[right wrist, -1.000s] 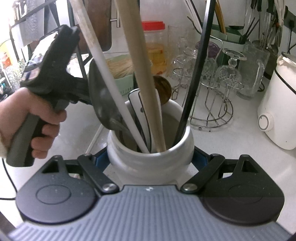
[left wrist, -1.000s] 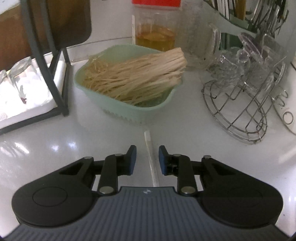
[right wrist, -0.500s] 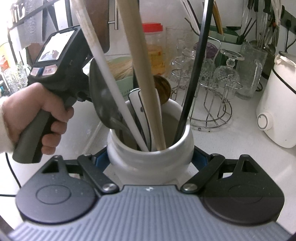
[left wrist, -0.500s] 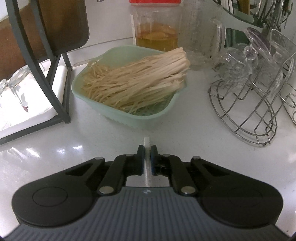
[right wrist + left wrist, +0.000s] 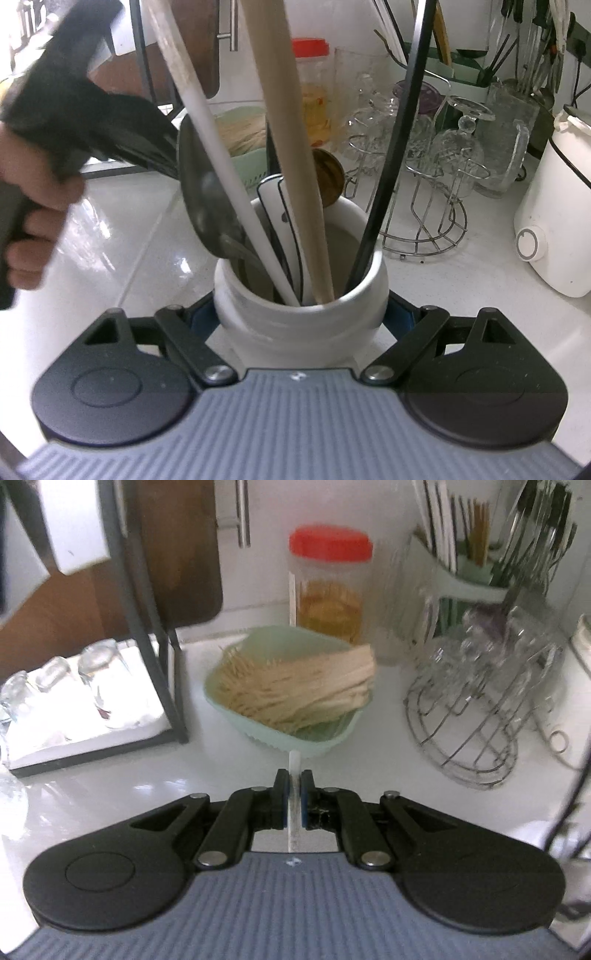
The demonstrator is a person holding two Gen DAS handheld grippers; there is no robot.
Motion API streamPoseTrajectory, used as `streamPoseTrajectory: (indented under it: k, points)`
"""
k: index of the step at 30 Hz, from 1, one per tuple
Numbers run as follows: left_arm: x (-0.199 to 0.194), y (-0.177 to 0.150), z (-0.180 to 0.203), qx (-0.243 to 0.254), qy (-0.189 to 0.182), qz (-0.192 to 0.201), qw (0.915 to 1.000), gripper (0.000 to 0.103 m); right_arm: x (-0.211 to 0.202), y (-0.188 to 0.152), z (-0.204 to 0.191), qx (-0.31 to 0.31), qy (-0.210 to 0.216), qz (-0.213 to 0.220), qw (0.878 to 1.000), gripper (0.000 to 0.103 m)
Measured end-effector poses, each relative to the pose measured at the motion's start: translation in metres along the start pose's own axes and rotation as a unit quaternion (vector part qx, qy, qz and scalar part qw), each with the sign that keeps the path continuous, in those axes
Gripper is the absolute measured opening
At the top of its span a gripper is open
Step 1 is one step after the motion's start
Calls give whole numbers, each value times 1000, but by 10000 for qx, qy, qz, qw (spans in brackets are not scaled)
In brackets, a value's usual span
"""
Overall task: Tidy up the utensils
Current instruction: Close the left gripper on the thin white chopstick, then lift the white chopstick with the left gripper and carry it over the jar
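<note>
My left gripper (image 5: 294, 775) is shut on a thin white stick (image 5: 294, 757), held off the white counter; the stick's tip pokes out just past the pads. My right gripper (image 5: 301, 315) is shut on a white ceramic utensil jar (image 5: 303, 326) that stands on the counter. In the jar are a metal spoon (image 5: 201, 192), a white handle (image 5: 221, 162), a thick wooden handle (image 5: 291, 129), a black rod (image 5: 391, 155) and a white, black-edged utensil (image 5: 280, 218). In the right wrist view a person's hand (image 5: 33, 206) holds the left gripper, blurred, left of the jar; its tips are hidden behind the spoon.
A mint basket (image 5: 325, 738) of bamboo sticks sits ahead of the left gripper, with a red-lidded jar (image 5: 330, 587) behind it. A wire rack of glasses (image 5: 472, 709) stands right, a black rack with tumblers (image 5: 74, 690) left. A white appliance (image 5: 554, 206) is far right.
The left gripper closed on the white stick that lay on the counter, then rose with it. The right gripper and the jar have not moved.
</note>
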State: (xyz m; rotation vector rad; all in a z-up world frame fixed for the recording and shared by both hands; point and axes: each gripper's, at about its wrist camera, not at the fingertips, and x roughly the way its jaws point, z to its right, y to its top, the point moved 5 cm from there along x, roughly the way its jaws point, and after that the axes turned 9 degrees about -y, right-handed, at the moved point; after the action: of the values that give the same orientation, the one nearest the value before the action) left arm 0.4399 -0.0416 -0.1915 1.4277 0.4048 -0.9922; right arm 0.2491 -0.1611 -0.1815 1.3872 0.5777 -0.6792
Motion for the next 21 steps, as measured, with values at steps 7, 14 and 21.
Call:
streamPoseTrajectory:
  k: [7, 14, 21]
  points:
    - [-51, 8, -7, -177, -42, 221, 9996, 7, 1, 3, -4, -14, -47, -140, 9999, 91]
    - [-90, 8, -12, -281, -106, 349, 9989, 7, -2, 3, -10, 1, -64, -197, 9998, 91]
    - [-125, -5, -1, -200, -288, 446, 9984, 7, 0, 4, -14, 28, -80, -196, 9998, 91]
